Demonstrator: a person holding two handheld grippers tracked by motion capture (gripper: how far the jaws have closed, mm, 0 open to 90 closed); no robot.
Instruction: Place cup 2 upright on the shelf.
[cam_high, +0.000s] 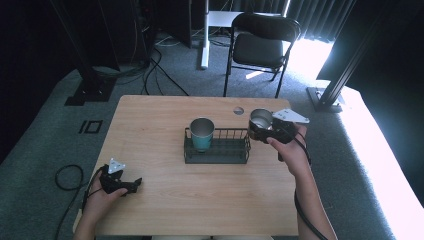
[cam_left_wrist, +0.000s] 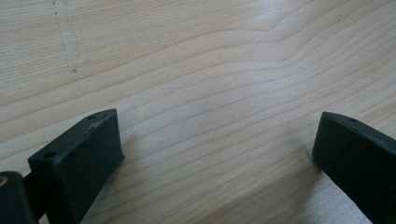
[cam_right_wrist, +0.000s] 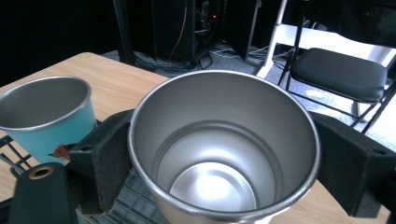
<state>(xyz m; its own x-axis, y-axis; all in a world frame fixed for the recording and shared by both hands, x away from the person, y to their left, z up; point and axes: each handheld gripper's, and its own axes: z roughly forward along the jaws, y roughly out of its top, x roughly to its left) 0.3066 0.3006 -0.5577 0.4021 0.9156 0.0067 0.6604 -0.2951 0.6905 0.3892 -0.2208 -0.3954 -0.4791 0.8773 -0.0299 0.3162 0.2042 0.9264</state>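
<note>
Steel cup: clamped upright between the right gripper jaws, raised just past the right end of the rack; base cut off in the right gripper view.
Right gripper: closed on cup's sides.
Teal cup: upright in rack's left part; foot hidden by wire.
Left gripper: jaws spread wide, nothing between, low over table at near-left corner.

On the table a wire rack sits mid-table with a cup standing in its left end. Just right of the rack, the right gripper holds a second cup aloft. The left gripper rests at the near left corner. A chair stands behind the table.
</note>
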